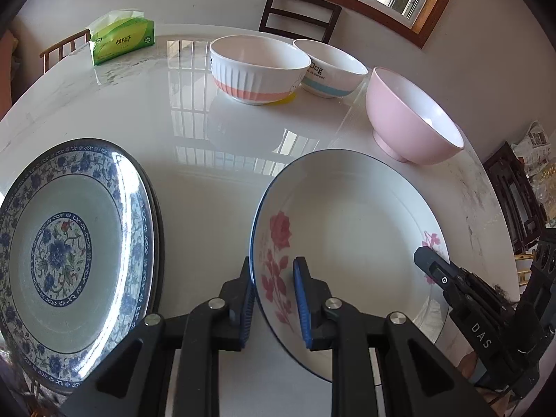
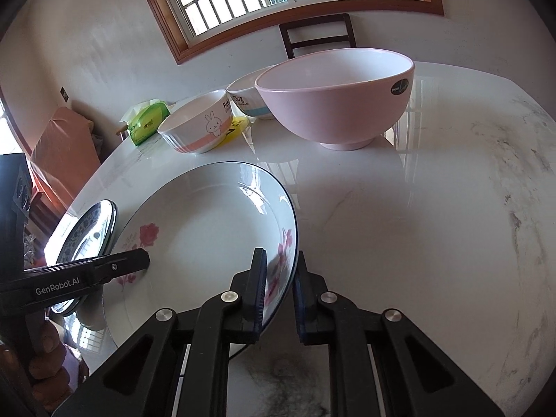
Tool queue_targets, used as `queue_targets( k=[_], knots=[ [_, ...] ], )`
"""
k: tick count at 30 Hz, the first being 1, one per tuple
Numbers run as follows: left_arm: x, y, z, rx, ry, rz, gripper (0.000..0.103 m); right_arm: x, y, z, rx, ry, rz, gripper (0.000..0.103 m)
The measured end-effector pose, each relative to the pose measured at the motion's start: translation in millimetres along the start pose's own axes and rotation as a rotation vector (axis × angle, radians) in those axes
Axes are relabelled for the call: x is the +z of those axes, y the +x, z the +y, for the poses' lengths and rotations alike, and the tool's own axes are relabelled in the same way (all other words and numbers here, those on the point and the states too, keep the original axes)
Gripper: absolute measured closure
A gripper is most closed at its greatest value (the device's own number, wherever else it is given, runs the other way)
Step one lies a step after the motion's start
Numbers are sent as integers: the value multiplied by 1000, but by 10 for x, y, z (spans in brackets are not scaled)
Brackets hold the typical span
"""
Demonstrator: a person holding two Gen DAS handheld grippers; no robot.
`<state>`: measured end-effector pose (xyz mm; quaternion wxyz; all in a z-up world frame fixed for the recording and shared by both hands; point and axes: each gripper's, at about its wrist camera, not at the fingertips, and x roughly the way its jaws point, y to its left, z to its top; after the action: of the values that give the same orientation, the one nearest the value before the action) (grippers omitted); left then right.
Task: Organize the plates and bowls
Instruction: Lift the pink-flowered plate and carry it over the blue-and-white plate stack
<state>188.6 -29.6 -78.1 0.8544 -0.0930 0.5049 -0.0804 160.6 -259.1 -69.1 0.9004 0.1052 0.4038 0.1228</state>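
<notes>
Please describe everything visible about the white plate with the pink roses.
The rose plate is round, glossy and white, probably ceramic, with a thin blue rim line and pink rose prints on two opposite sides. It is empty. The left claw grips one edge and the right claw the opposite edge, each with one finger inside the rim and one outside. It sits low over the marble table, beside the blue-patterned plates.

Glossy glazed rose plate [image 1: 354,229] on polished, reflective marble-look table [image 1: 215,180].
</notes>
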Motion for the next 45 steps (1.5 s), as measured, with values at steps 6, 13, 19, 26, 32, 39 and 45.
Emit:
queue_targets(
  k=[6,13,19,26,32,39,45],
  knots=[
    [-151,-183,-12,5,1,-24,82,-91,-119,24,8,10,-6,89],
    [-226,-413,13,12,-2,-50,82,-161,-224,69,30,21,-10,89],
    [-260,-558,95,19,-18,-69,82,-164,-257,169,46,14,-11,89],
    [-300,-701,277,36,-47,-91,82,-151,-262,368,61,-15,-11,89],
    [-321,-818,525,40,-90,-104,82,-113,-215,591,73,-51,-5,89],
    [-374,-954,801,53,-126,-115,82,-113,-149,860,96,-98,7,89],
    [-474,-1053,1019,57,-171,-117,82,-120,-99,1081,111,-134,21,89]
  ],
)
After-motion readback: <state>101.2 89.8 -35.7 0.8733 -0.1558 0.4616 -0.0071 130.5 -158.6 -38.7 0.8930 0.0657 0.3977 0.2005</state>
